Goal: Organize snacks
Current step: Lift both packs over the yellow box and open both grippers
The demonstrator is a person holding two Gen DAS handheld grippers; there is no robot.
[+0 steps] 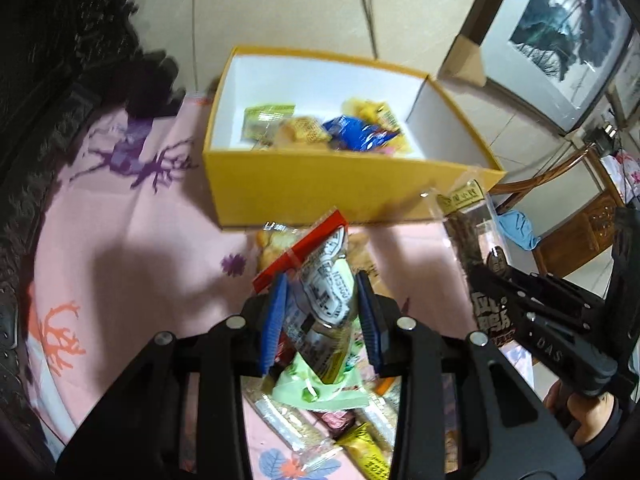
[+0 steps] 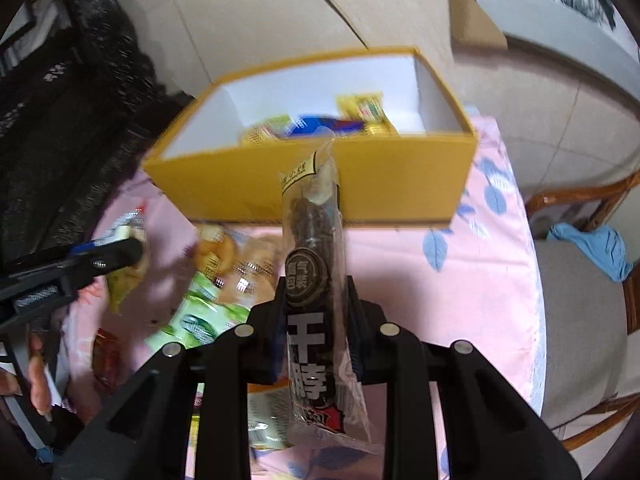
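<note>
Both claws loaded, lifted clear of the pile so packets can go over the wall of the yellow box (image 1: 320,184), which sits at the far side of the bench (image 1: 132,240), open top up, a few snacks already inside. Left claw (image 1: 322,320) clamped on a silver-and-red packet (image 1: 320,280), held tilted above the loose snack pile (image 1: 320,400) on the near side. Right claw (image 2: 316,300) clamped on a long dark packet (image 2: 314,264), its far end pointing at the box front wall, likely next to drop in.

Open box (image 1: 320,184) at twelve o'clock on tablecloth (image 1: 132,248), snack packets (image 1: 344,128) inside, loose packets (image 1: 320,396) at six o'clock before it.
</note>
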